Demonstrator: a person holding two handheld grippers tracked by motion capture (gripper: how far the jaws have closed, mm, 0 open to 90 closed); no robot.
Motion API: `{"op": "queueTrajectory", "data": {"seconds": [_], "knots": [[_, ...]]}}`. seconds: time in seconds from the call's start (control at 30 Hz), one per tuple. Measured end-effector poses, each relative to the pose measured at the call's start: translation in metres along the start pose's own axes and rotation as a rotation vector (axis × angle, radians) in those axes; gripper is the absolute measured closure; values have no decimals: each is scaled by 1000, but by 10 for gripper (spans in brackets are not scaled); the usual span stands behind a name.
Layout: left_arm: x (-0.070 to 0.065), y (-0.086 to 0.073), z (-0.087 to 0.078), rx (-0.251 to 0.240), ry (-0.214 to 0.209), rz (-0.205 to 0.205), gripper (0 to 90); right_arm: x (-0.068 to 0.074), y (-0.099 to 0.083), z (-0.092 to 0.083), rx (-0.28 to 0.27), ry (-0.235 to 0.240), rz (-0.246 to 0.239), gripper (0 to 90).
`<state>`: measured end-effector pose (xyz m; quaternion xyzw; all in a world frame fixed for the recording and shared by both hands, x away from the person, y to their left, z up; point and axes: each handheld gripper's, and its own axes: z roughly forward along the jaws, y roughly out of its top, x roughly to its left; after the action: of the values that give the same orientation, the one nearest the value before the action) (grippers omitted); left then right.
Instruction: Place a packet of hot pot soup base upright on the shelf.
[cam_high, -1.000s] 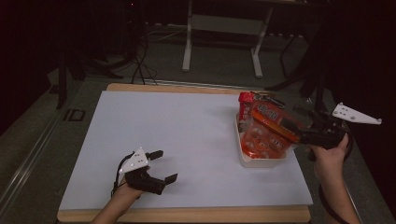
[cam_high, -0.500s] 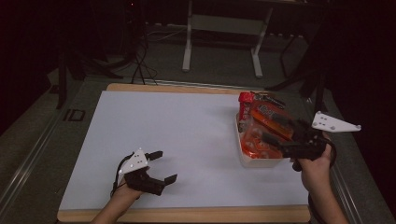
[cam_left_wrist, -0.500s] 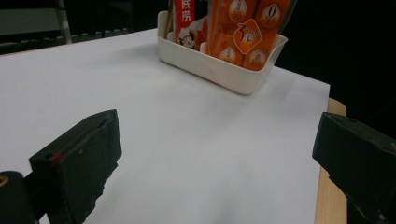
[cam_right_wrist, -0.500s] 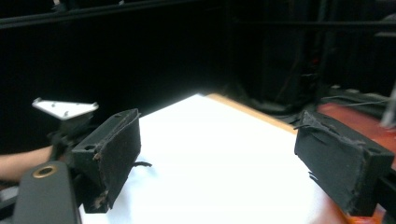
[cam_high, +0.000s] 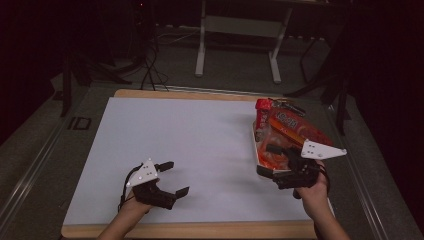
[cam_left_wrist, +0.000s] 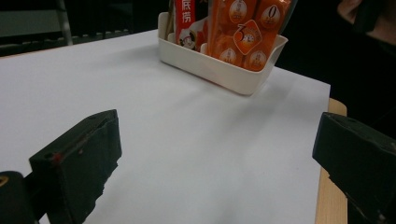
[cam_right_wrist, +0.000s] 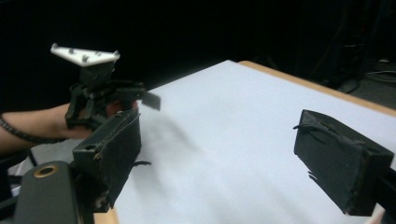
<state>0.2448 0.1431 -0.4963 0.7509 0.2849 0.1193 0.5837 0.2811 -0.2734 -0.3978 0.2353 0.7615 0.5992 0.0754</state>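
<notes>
A white bin (cam_high: 256, 145) stands at the table's right side, stuffed with orange snack packets (cam_high: 287, 125) and a red packet (cam_high: 261, 107). My right gripper (cam_high: 275, 165) is at the bin's near end, pointing left across the table, open and holding nothing. My left gripper (cam_high: 176, 177) rests near the front left of the white sheet (cam_high: 200, 135), open and empty. In the left gripper view, the bin (cam_left_wrist: 219, 70) and orange packets (cam_left_wrist: 245, 32) lie far beyond my open left gripper (cam_left_wrist: 217, 135). The right gripper view has my open right gripper (cam_right_wrist: 224, 140) facing the left gripper (cam_right_wrist: 105, 95).
The wooden table edge (cam_high: 200, 230) frames the white sheet. On the dark floor behind the table are a white metal stand (cam_high: 237, 30) and cables (cam_high: 150, 70). Bare sheet lies between the two grippers.
My right gripper has come down from over the bin toward the person and turned to the left. The left gripper has stayed put.
</notes>
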Motion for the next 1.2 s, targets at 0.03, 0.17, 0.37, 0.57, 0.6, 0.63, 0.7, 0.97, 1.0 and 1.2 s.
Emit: {"op": "queueTrajectory", "data": {"seconds": [0.03,0.17,0.37,0.57,0.6,0.63,0.7,0.97,1.0,1.2], "knots": [[0,0,0,0,1,1,20,0,-3,2,7,6,-2,145],[-1,0,0,2,0,5,20,-1,-13,9,36,13,7,140],[0,0,-1,-1,1,3,20,-2,-23,14,64,13,-1,138],[-1,-1,-1,1,0,6,20,-1,-40,18,115,1,-21,138],[-1,-1,-1,2,-2,6,20,-1,-42,18,125,-12,-32,138],[-2,-1,-1,4,-1,9,20,-2,-44,17,130,-19,-39,137],[-2,-1,-1,5,-2,13,20,-4,-48,17,142,-24,-36,138],[-3,-2,-2,2,4,24,20,-9,-57,19,170,-41,-37,140],[-4,-2,-3,1,4,20,20,-10,-58,20,173,-39,-30,140],[-4,-2,-4,-3,7,25,20,-10,-60,21,191,-43,-41,140]]}}
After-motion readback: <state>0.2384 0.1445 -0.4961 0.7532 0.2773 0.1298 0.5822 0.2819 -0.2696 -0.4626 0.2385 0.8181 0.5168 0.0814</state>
